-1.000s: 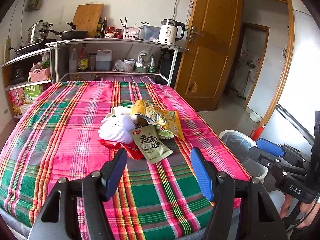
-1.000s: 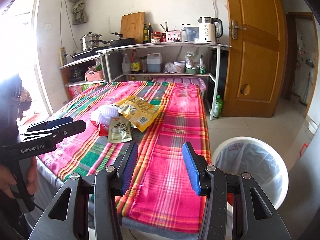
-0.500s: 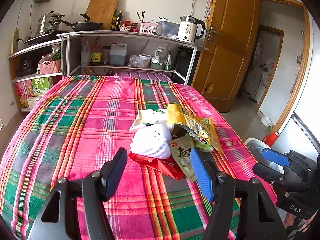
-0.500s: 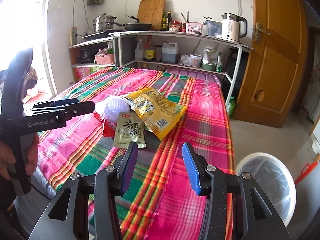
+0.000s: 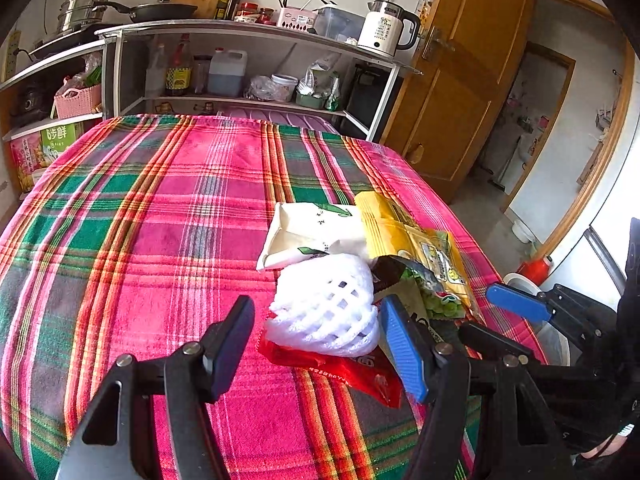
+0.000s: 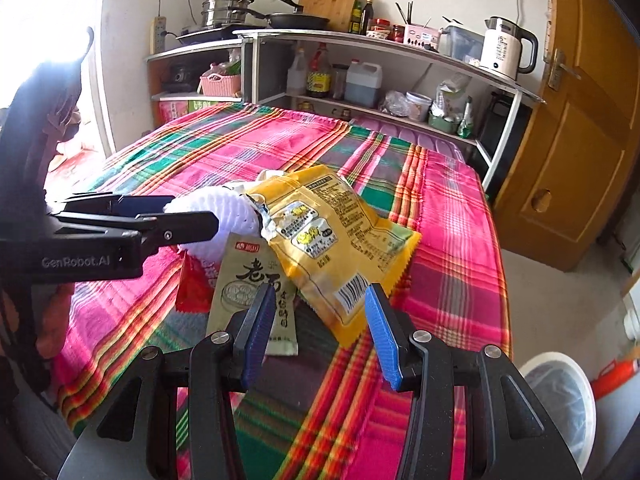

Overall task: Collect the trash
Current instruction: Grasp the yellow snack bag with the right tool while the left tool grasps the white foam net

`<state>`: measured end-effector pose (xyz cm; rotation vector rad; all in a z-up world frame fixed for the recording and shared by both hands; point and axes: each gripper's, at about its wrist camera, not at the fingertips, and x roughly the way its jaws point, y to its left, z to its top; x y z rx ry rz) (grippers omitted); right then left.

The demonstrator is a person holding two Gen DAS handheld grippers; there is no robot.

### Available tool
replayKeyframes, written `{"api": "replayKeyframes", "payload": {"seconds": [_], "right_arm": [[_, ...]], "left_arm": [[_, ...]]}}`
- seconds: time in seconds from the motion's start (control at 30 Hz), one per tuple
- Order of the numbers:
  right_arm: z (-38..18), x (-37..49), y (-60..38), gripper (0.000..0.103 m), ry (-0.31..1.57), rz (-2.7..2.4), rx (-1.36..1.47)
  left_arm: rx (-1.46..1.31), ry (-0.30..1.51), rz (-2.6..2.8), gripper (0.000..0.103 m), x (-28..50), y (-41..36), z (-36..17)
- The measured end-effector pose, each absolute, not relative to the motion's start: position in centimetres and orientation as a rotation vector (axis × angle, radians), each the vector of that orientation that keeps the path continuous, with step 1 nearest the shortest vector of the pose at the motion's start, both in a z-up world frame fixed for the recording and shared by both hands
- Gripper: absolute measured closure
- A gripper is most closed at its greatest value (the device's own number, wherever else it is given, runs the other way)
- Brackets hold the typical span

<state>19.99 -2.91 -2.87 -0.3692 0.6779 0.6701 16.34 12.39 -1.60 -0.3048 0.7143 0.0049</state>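
A pile of trash lies on the plaid tablecloth [image 5: 160, 240]: a white foam net [image 5: 324, 308] on a red wrapper [image 5: 340, 368], a cream pouch [image 5: 312, 228], a yellow snack bag [image 5: 412, 240] and a tan packet [image 6: 252, 280]. My left gripper [image 5: 320, 344] is open, its fingers reaching either side of the foam net without pressing it. In the right wrist view the left gripper [image 6: 180, 214] comes in from the left at the foam net [image 6: 224, 216]. My right gripper [image 6: 320, 320] is open just short of the yellow bag [image 6: 332, 232] and the tan packet.
A white bin [image 6: 560, 396] with a clear liner stands on the floor off the table's right corner. A metal shelf rack [image 5: 240, 32] with bottles, pans and a kettle [image 5: 384, 28] lines the far wall. A wooden door [image 6: 580, 140] is at the right.
Both grippers have moved forward and lower toward the trash pile, which now fills the space in front of their fingers. Both stay open. The trash has not moved.
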Motion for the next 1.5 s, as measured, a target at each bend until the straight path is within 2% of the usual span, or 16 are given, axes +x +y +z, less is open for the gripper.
{"api": "replayKeyframes", "payload": {"seconds": [0.1,0.27,0.4,0.47,0.5,0.6,0.97,1.5], "right_arm": [[-3.0,20.9,-2.3,0.056,0.69,0.675,-0.371],[-3.0,21.7,-2.0,0.056,0.711,0.686,-0.355],[-2.7,22.0,-2.1,0.066,0.729,0.7,-0.319],[-2.5,21.9,-2.3,0.076,0.726,0.705,-0.307],[-2.3,21.9,-2.3,0.09,0.727,0.707,-0.301],[-1.9,22.0,-3.0,0.094,0.732,0.715,-0.255],[-0.2,21.0,-5.3,0.096,0.715,0.711,-0.148],[2.0,18.0,-9.9,0.098,0.656,0.668,-0.083]], "left_arm": [[-0.318,0.734,-0.002,0.037,16.7,12.4,-1.9],[-0.322,0.747,-0.017,0.051,16.9,12.4,-2.1],[-0.319,0.739,-0.019,0.056,16.7,12.4,-1.9],[-0.321,0.733,-0.017,0.059,16.6,12.5,-1.7],[-0.32,0.73,-0.015,0.06,16.5,12.4,-1.6],[-0.314,0.721,-0.01,0.063,16.3,12.4,-1.4],[-0.307,0.669,-0.002,0.07,15.0,12.1,0.3],[-0.269,0.602,-0.022,0.071,12.4,9.5,3.7]]}}
